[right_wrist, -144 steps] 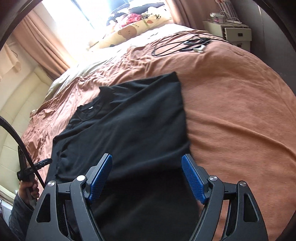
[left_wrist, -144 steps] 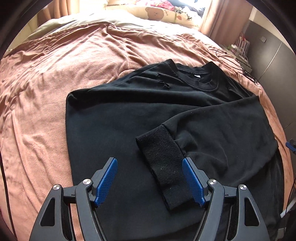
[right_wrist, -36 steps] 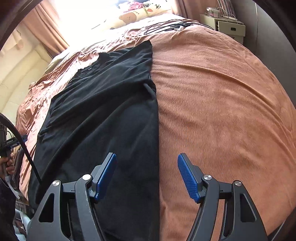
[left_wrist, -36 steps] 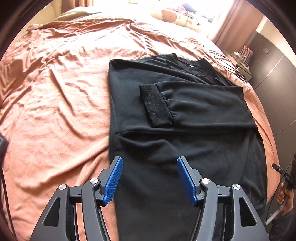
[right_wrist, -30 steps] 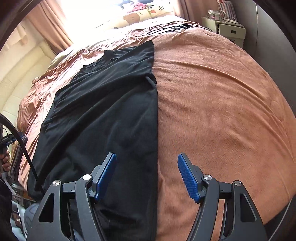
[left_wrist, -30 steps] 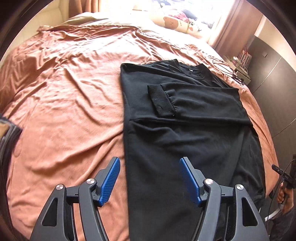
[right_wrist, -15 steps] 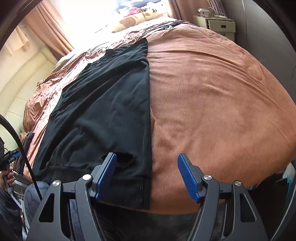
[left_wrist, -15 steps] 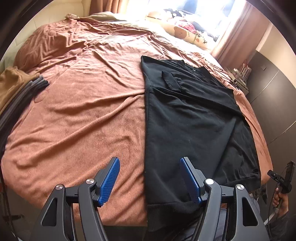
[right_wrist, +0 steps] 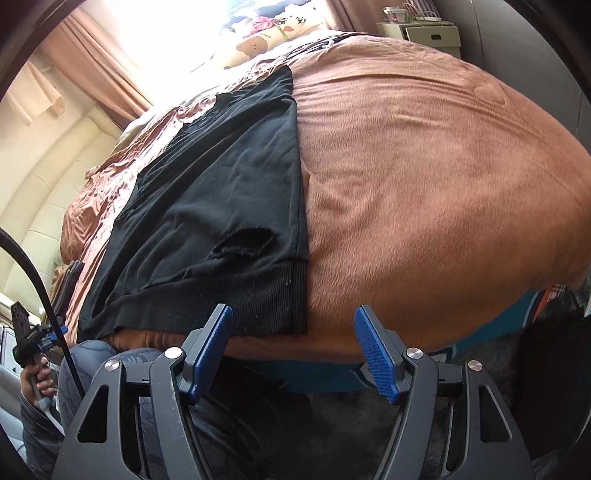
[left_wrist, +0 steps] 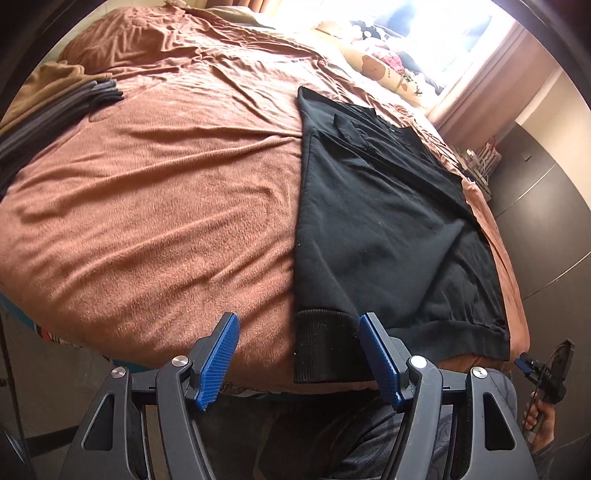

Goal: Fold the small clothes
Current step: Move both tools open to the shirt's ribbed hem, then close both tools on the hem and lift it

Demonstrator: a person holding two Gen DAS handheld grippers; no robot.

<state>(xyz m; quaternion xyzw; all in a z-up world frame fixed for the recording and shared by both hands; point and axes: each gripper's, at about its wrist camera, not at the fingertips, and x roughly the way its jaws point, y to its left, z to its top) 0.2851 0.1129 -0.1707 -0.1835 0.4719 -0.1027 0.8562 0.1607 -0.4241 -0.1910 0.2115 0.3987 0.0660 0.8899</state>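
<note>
A black sweatshirt (left_wrist: pixel 380 221) lies flat on the brown bed cover (left_wrist: pixel 166 192), sleeves folded across its body, ribbed hem (left_wrist: pixel 325 347) at the near bed edge. My left gripper (left_wrist: pixel 299 358) is open and empty, just short of the hem's left corner. In the right wrist view the sweatshirt (right_wrist: pixel 221 195) has a torn hole (right_wrist: pixel 243 245) above its hem. My right gripper (right_wrist: pixel 293 349) is open and empty, just off the bed edge near the hem's right corner (right_wrist: pixel 295 314).
A stack of folded grey and tan clothes (left_wrist: pixel 40 114) sits at the bed's far left. Printed pillows (left_wrist: pixel 384 70) lie at the head by the window. A nightstand (right_wrist: pixel 432 33) and dark wardrobe (left_wrist: pixel 546 221) stand to the right. Cables (right_wrist: pixel 317 44) lie on the cover.
Both grippers have pulled back from over the sweatshirt to its hem at the near bed edge. Both stayed open and empty. The sweatshirt has not moved.
</note>
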